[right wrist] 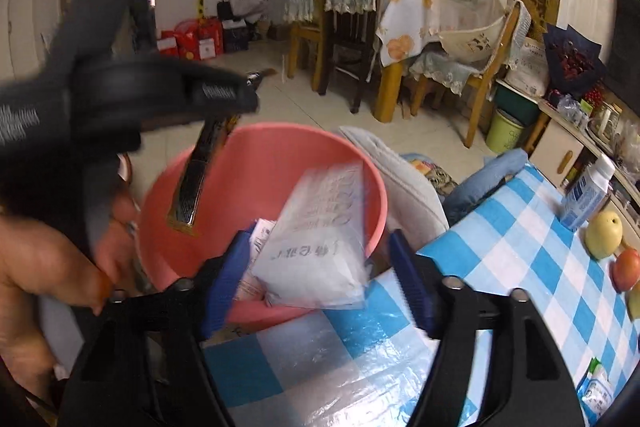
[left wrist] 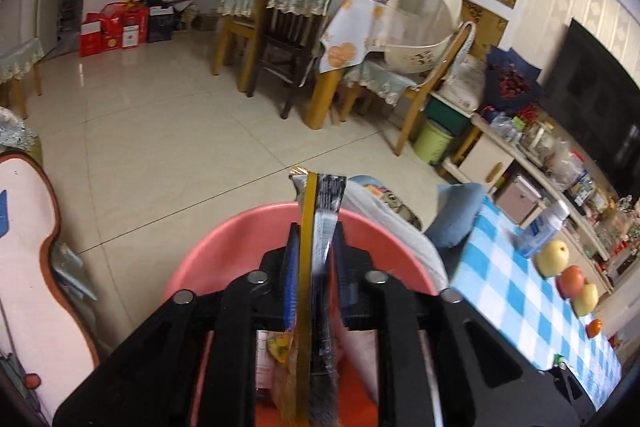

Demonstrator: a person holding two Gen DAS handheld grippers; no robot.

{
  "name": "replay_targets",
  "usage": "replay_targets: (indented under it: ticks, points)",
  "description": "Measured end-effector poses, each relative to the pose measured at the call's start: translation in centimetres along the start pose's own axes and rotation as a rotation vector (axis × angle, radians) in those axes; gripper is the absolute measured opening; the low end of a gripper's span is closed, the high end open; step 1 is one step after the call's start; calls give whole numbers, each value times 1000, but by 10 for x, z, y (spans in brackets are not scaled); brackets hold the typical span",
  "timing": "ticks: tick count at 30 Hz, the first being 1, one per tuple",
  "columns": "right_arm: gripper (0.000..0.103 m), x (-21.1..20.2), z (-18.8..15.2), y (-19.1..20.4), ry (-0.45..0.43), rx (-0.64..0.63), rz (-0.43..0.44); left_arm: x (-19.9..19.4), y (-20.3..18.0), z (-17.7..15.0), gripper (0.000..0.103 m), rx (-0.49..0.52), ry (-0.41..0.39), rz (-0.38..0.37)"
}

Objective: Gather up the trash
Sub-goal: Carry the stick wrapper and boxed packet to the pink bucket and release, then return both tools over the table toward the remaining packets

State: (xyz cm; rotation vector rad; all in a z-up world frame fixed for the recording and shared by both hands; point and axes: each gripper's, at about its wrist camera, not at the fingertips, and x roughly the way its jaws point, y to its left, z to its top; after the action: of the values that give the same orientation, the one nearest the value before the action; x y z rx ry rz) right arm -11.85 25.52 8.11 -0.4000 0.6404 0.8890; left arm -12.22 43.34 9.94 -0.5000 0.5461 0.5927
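The left gripper [left wrist: 314,247] has its jaws nearly together with a long black-and-gold snack wrapper [left wrist: 320,223] standing on edge between them; whether the pads still press on it I cannot tell. From the right wrist view that same wrapper [right wrist: 200,179] hangs slanted under the left gripper [right wrist: 224,95], its lower end inside the pink bucket [right wrist: 280,155]. The right gripper [right wrist: 320,279] has its jaws spread wide, and a clear plastic bag with printed characters [right wrist: 320,239] sits in the gap, blurred and tilted, touching neither blue pad as far as can be seen, over the bucket's near rim. Crumpled paper packaging [right wrist: 260,239] lies in the bucket beneath it. A hand [right wrist: 52,267] shows at the left edge of that view. The bucket stands just beside the table with the blue-and-white checked cloth [right wrist: 500,267], which carries a white bottle [right wrist: 588,191], a yellow pear [right wrist: 604,235] and a red apple [right wrist: 626,271]. Beyond are wooden chairs [left wrist: 276,39] on a pale tiled floor [left wrist: 160,131]
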Motion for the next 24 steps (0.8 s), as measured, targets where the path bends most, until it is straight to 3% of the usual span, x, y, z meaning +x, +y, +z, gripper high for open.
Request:
replay_targets:
  ticks: [1,3,7,14,18,24]
  points:
    - [85,0,-3,-1,-6,11,-9,1,3,1,44,-6,-4,19]
    - [89,-7,-10,-3,-18,27,-41,-1,5,1,65,-15,-12,40]
    - [89,-24,-27,-12,-28,69,-86,-4,-6,-3,79,32,-34,38]
    - [92,-54,-50,-26,-30,136,-126,-6,-36,-12,88,134,-27,-20]
    - [93,-71,-65,-30,-19,151,-151,-5,-45,-17,88,121,38,-94]
    - [94,-91,-86,-31,-6,157,-176,-9,-59,-27,88,133,30,-165]
